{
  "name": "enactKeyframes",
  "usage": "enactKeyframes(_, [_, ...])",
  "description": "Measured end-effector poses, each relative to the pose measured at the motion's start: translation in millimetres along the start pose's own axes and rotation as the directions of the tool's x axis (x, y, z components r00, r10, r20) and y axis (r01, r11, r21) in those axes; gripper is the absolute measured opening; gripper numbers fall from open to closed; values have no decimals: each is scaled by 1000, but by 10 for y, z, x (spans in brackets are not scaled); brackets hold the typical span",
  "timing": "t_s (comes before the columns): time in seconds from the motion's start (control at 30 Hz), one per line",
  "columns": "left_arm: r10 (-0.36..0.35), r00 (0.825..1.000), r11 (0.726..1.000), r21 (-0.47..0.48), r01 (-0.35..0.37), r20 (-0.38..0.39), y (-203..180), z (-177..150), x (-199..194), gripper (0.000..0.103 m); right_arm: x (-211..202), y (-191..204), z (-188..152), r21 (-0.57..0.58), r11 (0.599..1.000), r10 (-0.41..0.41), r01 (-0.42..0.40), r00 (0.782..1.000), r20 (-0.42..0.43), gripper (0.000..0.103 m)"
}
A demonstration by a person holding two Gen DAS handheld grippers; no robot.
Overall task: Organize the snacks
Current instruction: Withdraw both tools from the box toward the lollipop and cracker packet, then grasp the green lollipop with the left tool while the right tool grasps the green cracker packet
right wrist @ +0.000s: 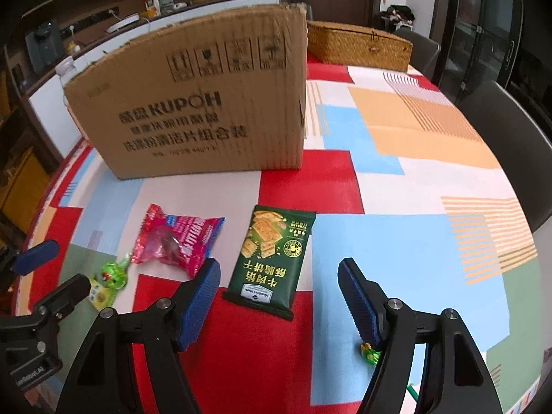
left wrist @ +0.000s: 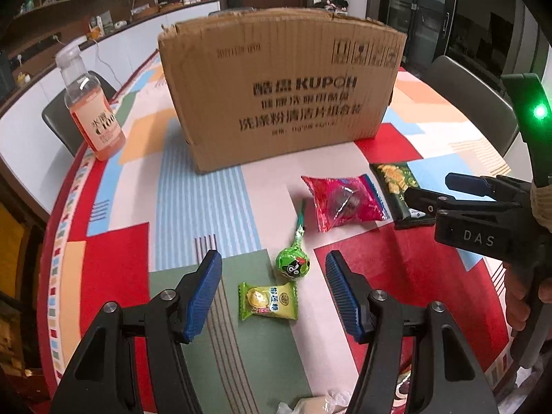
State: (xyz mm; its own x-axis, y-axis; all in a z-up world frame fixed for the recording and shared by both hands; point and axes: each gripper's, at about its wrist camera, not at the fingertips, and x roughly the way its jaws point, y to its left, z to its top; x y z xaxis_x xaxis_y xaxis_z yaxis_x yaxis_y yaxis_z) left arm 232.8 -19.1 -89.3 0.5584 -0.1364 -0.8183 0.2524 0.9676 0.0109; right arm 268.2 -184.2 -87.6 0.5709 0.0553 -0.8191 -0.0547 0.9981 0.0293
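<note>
Cardboard box (left wrist: 279,93) stands upright across far side of table (right wrist: 431,172), blocking way forward. Bottle (left wrist: 90,103) stands well left of box; wicker basket (right wrist: 358,46) behind box on right. Table right of cracker packet (right wrist: 272,258) lies bare and open. Near strip crowded: lollipop (left wrist: 292,263), yellow-green candy (left wrist: 268,301), pink packet (left wrist: 345,201) lie close together. Both grippers' jaws gape, nothing between them.
</note>
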Motion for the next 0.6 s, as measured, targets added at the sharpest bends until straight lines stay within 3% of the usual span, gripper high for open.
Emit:
enactKeyframes(0.33, [-10, 999, 1000, -14, 10, -53, -17, -5, 279, 61, 241, -26, 30, 26, 1000, -1, 2, 998, -55, 71])
enactKeyframes(0.6, [-9, 998, 1000, -13, 8, -70, -33, 5, 404, 47, 418, -9, 141, 20, 999, -28, 29, 998, -62, 71])
